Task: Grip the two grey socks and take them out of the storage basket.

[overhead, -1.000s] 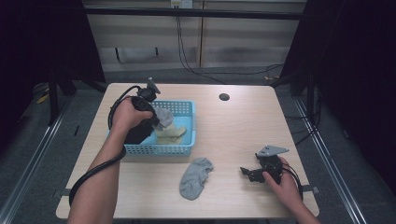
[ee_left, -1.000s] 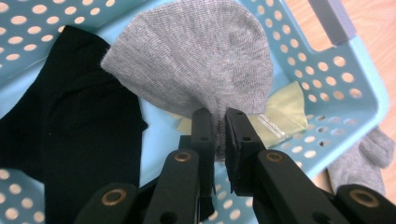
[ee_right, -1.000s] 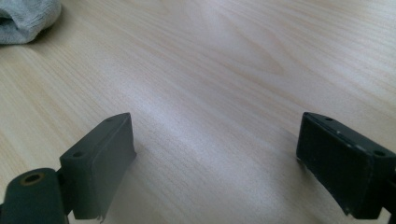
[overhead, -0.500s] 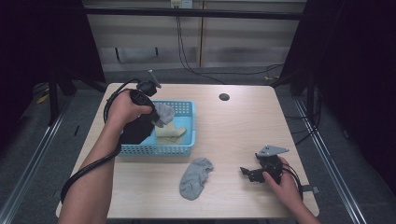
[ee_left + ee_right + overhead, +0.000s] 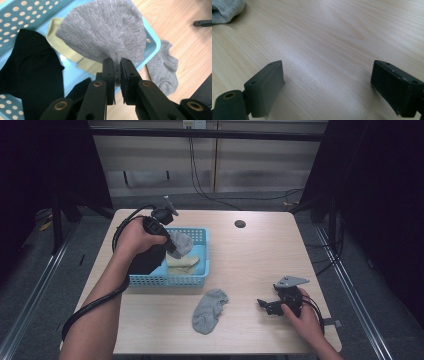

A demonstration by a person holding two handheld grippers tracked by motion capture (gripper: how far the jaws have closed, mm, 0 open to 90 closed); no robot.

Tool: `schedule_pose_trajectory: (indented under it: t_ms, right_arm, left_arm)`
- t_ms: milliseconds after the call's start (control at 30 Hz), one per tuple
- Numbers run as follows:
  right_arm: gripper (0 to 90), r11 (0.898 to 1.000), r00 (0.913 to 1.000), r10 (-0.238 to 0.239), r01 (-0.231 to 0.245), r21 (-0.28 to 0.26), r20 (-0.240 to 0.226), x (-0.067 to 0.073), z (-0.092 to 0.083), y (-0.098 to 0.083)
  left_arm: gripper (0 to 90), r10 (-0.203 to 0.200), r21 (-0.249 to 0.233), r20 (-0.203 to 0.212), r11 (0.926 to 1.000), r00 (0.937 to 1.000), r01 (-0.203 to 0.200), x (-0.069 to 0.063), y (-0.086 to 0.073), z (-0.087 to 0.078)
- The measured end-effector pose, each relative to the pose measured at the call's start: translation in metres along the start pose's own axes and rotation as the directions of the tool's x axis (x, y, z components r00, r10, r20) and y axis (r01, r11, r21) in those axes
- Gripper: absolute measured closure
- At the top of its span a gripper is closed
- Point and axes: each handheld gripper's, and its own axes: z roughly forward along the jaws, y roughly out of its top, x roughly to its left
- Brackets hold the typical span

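- Over the blue basket (image 5: 170,280), left gripper (image 5: 117,66) has its jaws clamped on a bunched edge of a grey sock (image 5: 105,32); the sock hangs free of the basket contents, above the right half of the basket in the high view (image 5: 181,242).
- Below it in the basket: a black sock (image 5: 27,62) and a pale yellow-green sock (image 5: 65,47).
- 2nd grey sock (image 5: 209,310) lies flat on the table (image 5: 250,250), just in front of the basket's near wall, apart from it.
- Right gripper (image 5: 327,82) sits low over bare table at the near right (image 5: 272,306), jaws spread wide, nothing between them.
- Step in hand, my read: lifting sock 2 of the grey pair out of the basket, mid-carry.
- Next move calls for: clear the near basket rim with the dangling toe, swing toward the table sock, lower beside or onto it, then release.
- Risk: grip is on a thin fold, so a snag on the rim could pull it out.
- Right gripper looks free to pin or align the table sock.
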Motion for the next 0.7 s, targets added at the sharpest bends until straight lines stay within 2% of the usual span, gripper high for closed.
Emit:
schedule_pose_trajectory:
  t_ms: [333,467,700]
  right_arm:
    - [10.7,1.000,1.0000,0.000,0.000,0.000,0.000,0.000,0.000,0.000]
    - [10.7,1.000,1.0000,0.000,0.000,0.000,0.000,0.000,0.000,0.000]
    - [10.7,1.000,1.0000,0.000,0.000,0.000,0.000,0.000,0.000,0.000]
  left_arm:
    - [82.7,0.050,0.000,0.010,0.9988,0.9987,-0.050,-0.016,-0.003,-0.005]
    - [82.7,0.093,0.003,0.020,0.9957,0.9955,-0.093,-0.029,-0.001,-0.006]
    - [82.7,0.131,0.007,0.026,0.9913,0.9911,-0.131,-0.044,0.002,-0.005]
